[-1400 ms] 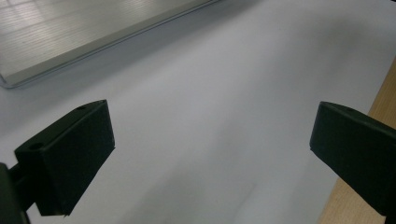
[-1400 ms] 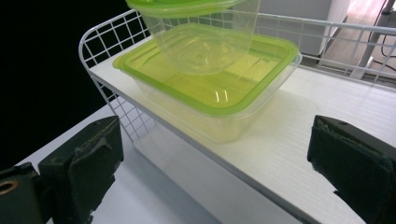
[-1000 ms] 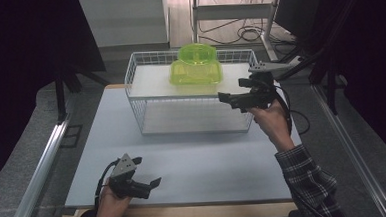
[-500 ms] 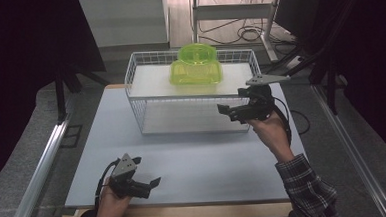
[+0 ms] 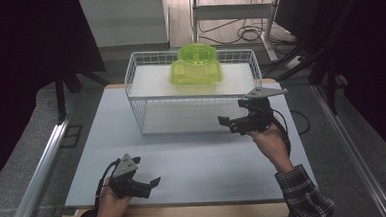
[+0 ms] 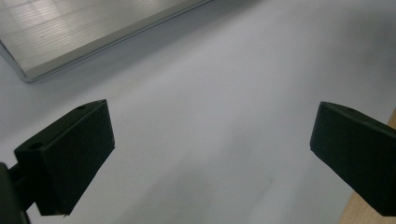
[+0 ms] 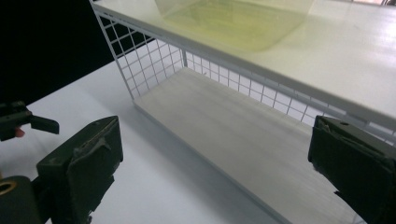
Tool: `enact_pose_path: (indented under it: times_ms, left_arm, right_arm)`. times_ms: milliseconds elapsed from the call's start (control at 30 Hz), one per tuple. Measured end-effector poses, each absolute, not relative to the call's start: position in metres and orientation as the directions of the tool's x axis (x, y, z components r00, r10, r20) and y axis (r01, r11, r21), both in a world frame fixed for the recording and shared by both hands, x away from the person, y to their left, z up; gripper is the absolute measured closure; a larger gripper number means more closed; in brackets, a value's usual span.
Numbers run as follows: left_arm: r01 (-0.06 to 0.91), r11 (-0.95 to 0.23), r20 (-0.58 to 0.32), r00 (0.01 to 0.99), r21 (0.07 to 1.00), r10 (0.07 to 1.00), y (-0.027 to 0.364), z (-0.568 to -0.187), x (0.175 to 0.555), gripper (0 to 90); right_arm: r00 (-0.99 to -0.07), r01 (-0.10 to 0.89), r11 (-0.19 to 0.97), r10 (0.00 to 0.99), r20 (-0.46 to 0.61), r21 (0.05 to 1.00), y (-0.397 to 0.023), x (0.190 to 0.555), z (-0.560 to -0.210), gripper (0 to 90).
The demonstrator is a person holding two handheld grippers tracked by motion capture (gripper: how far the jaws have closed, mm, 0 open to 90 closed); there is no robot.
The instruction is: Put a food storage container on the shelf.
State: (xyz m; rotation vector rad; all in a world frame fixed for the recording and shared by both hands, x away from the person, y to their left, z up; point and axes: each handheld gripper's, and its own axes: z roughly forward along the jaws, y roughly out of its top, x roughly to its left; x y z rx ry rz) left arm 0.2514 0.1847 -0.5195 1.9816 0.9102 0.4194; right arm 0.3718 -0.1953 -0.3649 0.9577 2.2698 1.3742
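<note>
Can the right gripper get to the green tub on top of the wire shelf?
Probably yes. The right gripper is open, holds nothing, and sits just in front of the wire shelf. The green tub stands uncovered on the top board, nothing above or in front of it.

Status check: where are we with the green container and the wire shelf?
Looks done: the translucent green plastic container sits on the upper deck of the white wire shelf rack. In hand: nothing; the right gripper hangs open in front of the rack's right end, apart from the container. The left gripper is open and empty near the table's front edge. Left: nothing obvious; the lower deck is bare.
</note>
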Motion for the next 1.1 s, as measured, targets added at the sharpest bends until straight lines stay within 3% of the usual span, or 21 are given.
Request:
enact_pose_path:
  times_ms: [567,1100]
  left_arm:
    - [0.439,-0.341,-0.049,0.668,0.831,0.743,0.184,-0.52,0.251,0.0]
    - [0.433,-0.344,-0.043,0.671,0.833,0.74,0.184,-0.519,0.25,0.0]
  right_arm:
    - [-0.699,0.412,0.323,0.712,0.067,0.852,-0.213,0.356,-0.41,0.4]
    - [-0.678,0.424,0.337,0.733,0.048,0.84,-0.228,0.335,-0.429,0.3]
